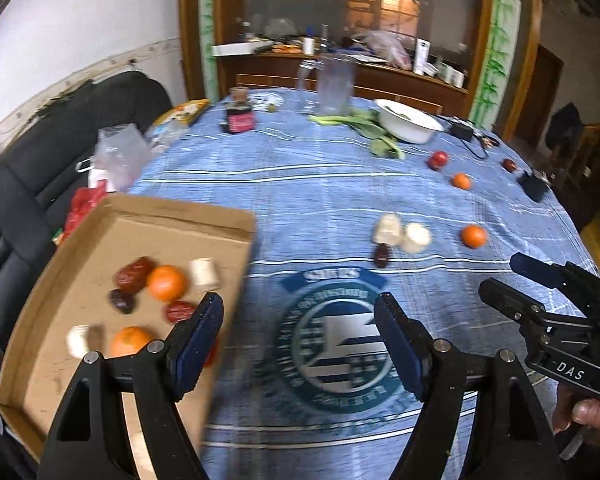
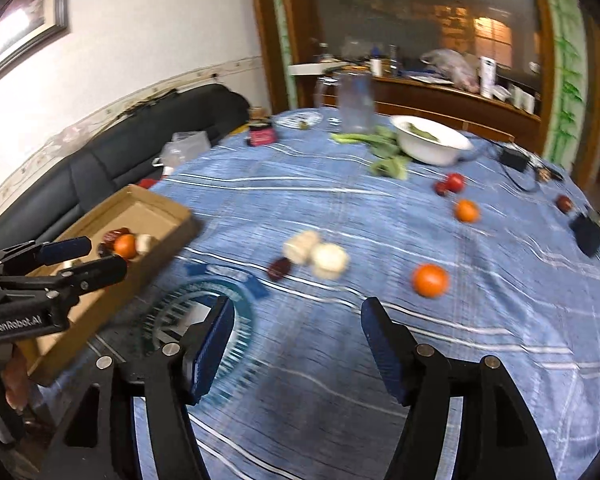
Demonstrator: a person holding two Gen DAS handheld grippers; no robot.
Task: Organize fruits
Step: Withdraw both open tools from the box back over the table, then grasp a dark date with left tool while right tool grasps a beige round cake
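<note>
My left claw (image 1: 299, 312) is spread wide, empty, above the desk (image 1: 320, 188) with its blue striped cloth. My right claw (image 2: 298, 316) likewise gapes, gripping nothing. The cardboard tray (image 1: 172, 216) at 9 o'clock contains oranges, red dates and white pieces. Still loose on the cloth: an orange (image 2: 430, 279) at 1 o'clock of my right claw, two white pieces (image 2: 316, 256) with a dark date (image 2: 279, 268) at 12.

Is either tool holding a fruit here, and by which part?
Nothing is held. The left tool and right tool both stand open with empty jaws above the blue tablecloth.
</note>
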